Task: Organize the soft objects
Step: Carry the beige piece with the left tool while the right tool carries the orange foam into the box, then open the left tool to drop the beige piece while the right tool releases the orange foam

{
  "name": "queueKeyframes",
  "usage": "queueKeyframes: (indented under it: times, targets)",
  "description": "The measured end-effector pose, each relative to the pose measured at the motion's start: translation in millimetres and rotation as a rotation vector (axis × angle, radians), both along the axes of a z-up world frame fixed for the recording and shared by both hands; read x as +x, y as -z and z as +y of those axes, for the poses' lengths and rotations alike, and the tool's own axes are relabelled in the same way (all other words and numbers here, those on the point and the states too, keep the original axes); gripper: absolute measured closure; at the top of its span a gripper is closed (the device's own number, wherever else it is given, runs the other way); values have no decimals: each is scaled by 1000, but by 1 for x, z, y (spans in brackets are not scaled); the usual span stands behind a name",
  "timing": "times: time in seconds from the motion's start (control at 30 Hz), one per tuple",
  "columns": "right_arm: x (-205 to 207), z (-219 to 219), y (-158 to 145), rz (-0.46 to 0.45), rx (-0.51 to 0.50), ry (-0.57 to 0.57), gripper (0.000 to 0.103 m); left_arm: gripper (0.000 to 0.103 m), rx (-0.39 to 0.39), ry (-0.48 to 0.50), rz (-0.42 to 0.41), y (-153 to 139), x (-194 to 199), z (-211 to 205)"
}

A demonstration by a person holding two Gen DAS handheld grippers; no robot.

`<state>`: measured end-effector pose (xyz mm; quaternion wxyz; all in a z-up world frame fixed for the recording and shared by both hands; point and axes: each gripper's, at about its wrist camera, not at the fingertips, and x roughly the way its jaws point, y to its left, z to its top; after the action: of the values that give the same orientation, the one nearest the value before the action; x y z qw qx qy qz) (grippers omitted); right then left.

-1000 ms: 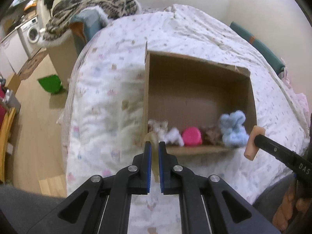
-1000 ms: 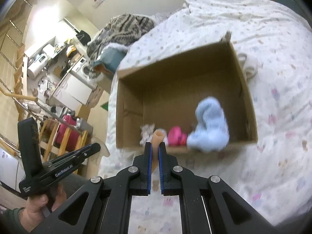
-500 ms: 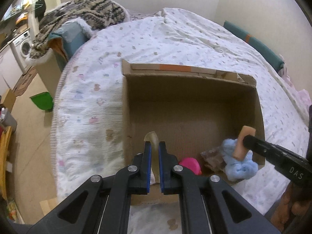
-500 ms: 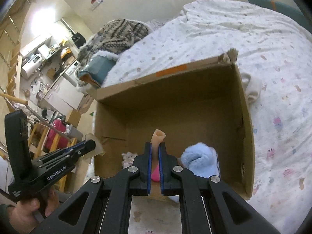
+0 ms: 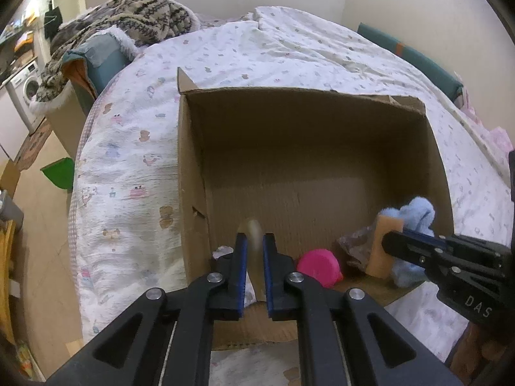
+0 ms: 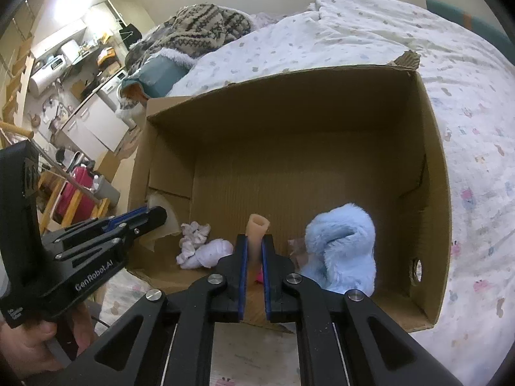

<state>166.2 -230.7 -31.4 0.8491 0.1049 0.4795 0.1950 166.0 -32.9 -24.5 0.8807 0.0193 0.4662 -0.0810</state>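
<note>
An open cardboard box [image 5: 193, 173] [image 6: 431, 148] lies on the bed. My left gripper [image 5: 255, 241] is shut on a thin pale soft piece [image 5: 254, 228], held over the box's near left corner; it shows in the right wrist view [image 6: 161, 218]. My right gripper [image 6: 254, 241] is shut on a peach foam tube [image 6: 257, 228] [image 5: 384, 244], held inside the box near the front. In the box lie a fluffy blue toy [image 6: 341, 251] [image 5: 415, 215], a pink soft thing [image 5: 318, 267], a white soft toy [image 6: 199, 247] and a brownish piece [image 5: 354, 244].
The bed has a white patterned quilt [image 5: 128, 160]. A patterned blanket [image 5: 138, 16] and a teal cushion [image 5: 99, 58] lie at its far left. A green bin [image 5: 59, 173] stands on the floor at the left. Furniture and a washing machine [image 5: 27, 90] stand further left.
Both grippers have moved forward and down over the box. The peach tube is now lower inside the box beside the blue toy. Both grips are unchanged.
</note>
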Motion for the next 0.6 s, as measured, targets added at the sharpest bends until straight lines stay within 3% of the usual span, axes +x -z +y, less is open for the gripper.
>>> queueKeyframes:
  times: [0.6]
  targets:
    - [2,-4,-1,18,16,19,94,89,2,-6,5,2,1,-3]
